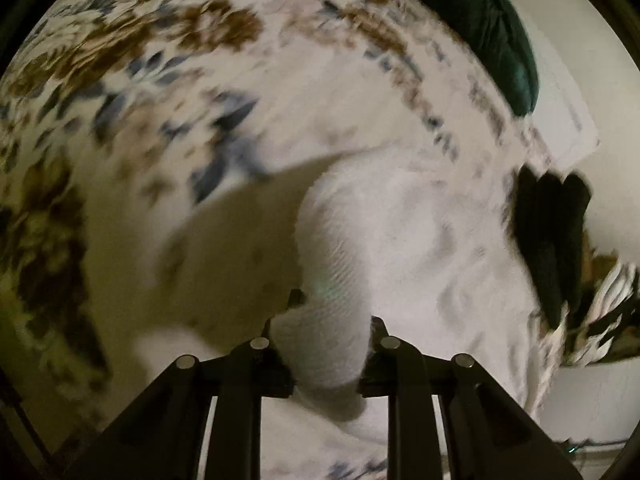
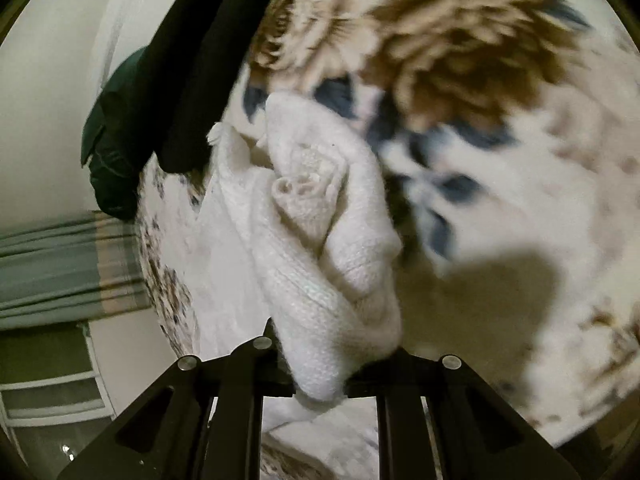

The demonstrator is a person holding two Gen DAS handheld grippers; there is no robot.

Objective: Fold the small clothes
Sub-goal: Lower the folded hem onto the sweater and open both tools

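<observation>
Gripping a white knit garment (image 1: 332,280) between them above the floral bed (image 1: 160,60), the left claw (image 1: 334,322) and right claw (image 2: 332,354) each pinch one end, its blurred length apparently running between them.

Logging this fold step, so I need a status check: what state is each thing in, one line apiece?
left gripper: shut on white knit garment.
right gripper: shut on white knit garment.
white knit garment: bunched and partly rolled, held by both grippers.
floral bedspread: spread out beneath.
dark green garment: crumpled at the edge.
black garments: lying side by side.
</observation>
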